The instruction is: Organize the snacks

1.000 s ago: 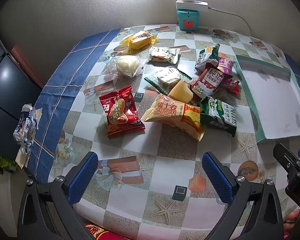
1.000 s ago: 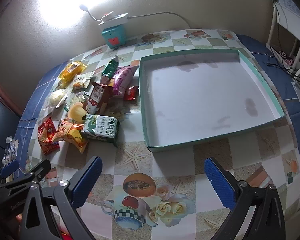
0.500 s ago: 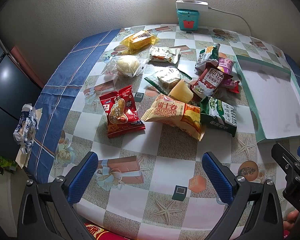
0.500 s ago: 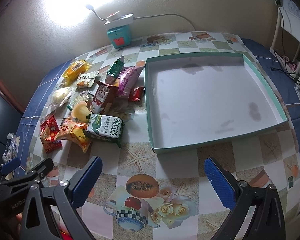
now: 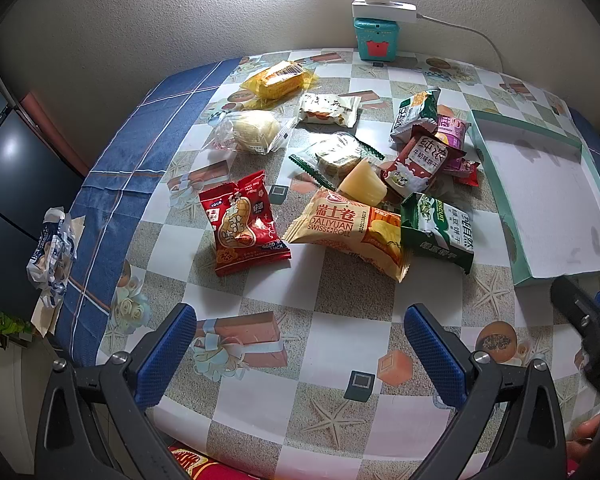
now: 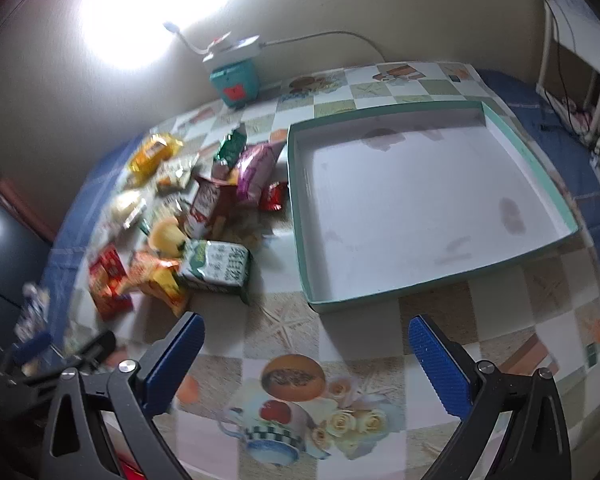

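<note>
Moved: right gripper [image 6: 304, 354] has swung closer to the tray, view blurred
Left gripper [image 5: 300, 340]: jaws wide apart, holding nothing
Snacks [image 5: 348, 184]: scattered mid-table, left of tray
Tray [image 6: 432, 284]: bare, near right edge

Left wrist view: looks from the table's near edge, above the tablecloth [image 5: 260, 364], toward the wall at 12 o'clock; snack pile [image 5: 352, 184] mid-frame, fairly near, tray [image 5: 496, 184] cut off at 3 o'clock. Right wrist view: set further right, same heading, slightly blurred; tray [image 6: 300, 216] central, snack pile [image 6: 204, 220] at 9 to 10 o'clock. Both views share the pile, tray, and teal box [image 5: 376, 38] [image 6: 234, 84] at the wall.
</note>
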Tool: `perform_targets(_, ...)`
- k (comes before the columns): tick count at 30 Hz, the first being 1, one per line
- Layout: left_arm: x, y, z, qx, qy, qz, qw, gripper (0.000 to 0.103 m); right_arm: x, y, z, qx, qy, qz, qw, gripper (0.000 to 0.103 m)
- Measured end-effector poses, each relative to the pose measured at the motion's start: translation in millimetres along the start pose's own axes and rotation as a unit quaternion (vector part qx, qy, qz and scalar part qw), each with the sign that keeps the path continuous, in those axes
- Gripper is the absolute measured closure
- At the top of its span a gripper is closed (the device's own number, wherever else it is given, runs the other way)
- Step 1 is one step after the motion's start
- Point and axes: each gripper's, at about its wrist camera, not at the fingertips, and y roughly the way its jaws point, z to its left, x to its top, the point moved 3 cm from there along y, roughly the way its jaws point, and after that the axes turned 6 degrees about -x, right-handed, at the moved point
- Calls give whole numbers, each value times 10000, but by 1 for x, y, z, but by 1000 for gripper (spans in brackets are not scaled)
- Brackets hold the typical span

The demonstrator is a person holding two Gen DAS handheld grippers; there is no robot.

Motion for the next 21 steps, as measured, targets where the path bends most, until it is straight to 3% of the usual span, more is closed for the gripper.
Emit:
perform_targets(14,4,-1,5,-116,-129,24,9998,0,4,1,1,-109,58,-65,9999,0)
perform_targets(21,29,-3,28,-333,-732,-4,9968,0,18,2,24,0,-396,-309,9987,0)
